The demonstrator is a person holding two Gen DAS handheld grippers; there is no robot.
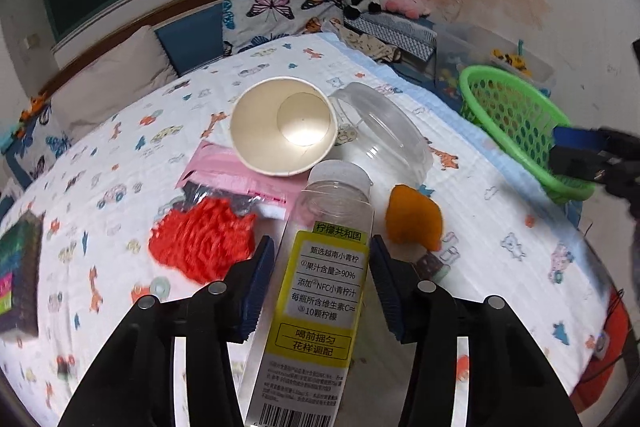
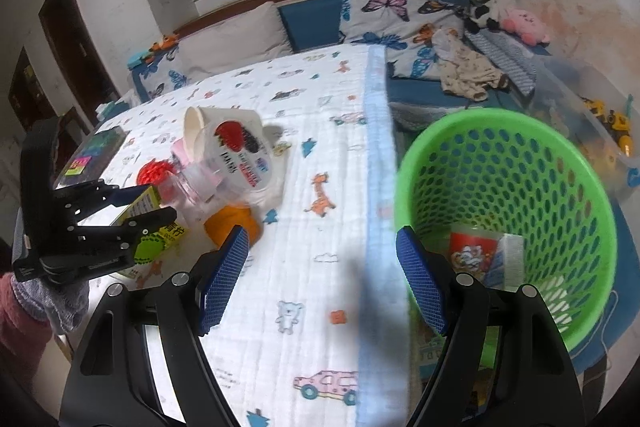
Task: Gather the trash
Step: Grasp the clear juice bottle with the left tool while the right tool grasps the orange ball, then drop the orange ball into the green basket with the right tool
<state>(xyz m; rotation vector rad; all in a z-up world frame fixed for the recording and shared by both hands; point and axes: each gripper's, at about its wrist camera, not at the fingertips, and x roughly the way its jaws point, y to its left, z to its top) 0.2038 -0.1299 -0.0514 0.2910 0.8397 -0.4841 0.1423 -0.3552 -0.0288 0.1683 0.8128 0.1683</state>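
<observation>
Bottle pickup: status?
Left claw open, straddling the clear bottle. Right claw open, empty, beside green basket. Paper cup just beyond bottle.

Open right tongs apparently beside green basket.

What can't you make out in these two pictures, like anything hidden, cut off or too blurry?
- Clear bottle: left wrist view, its base is cut off by the bottom edge; whether the left gripper pads touch it is unclear.
- Green basket: right wrist view, the right gripper finger hides part of the near rim; contents partly blurred.
- Orange lump: too blurred to identify.
</observation>
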